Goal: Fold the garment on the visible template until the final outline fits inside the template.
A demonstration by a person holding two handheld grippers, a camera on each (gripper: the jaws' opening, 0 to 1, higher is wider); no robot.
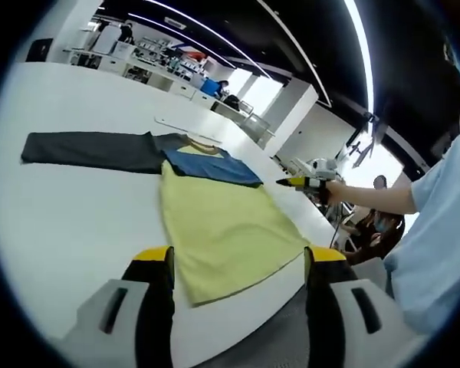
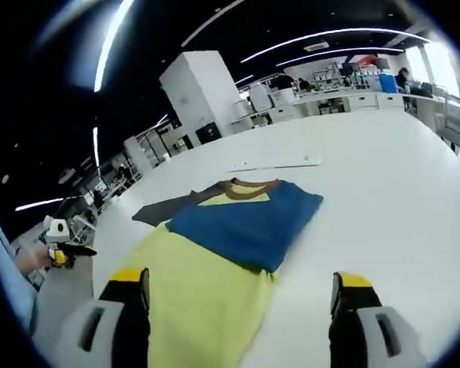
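Left gripper view: your left gripper (image 1: 239, 264) has its jaws spread wide w/ nothing between them, at the hem of the garment (image 1: 222, 226). The garment lies flat on the white worktop (image 1: 69, 222), its dark sleeve (image 1: 88, 149) stretched out away from the yellow body, a blue sleeve folded across the chest. Your right gripper (image 1: 291, 182) hangs past the garment's far side edge.

Right gripper view: right gripper (image 2: 238, 287) jaws apart, empty, over the garment (image 2: 207, 291). Left gripper (image 2: 69, 251) is beyond the garment, off the worktop (image 2: 383, 169) edge; can't tell its jaws here.
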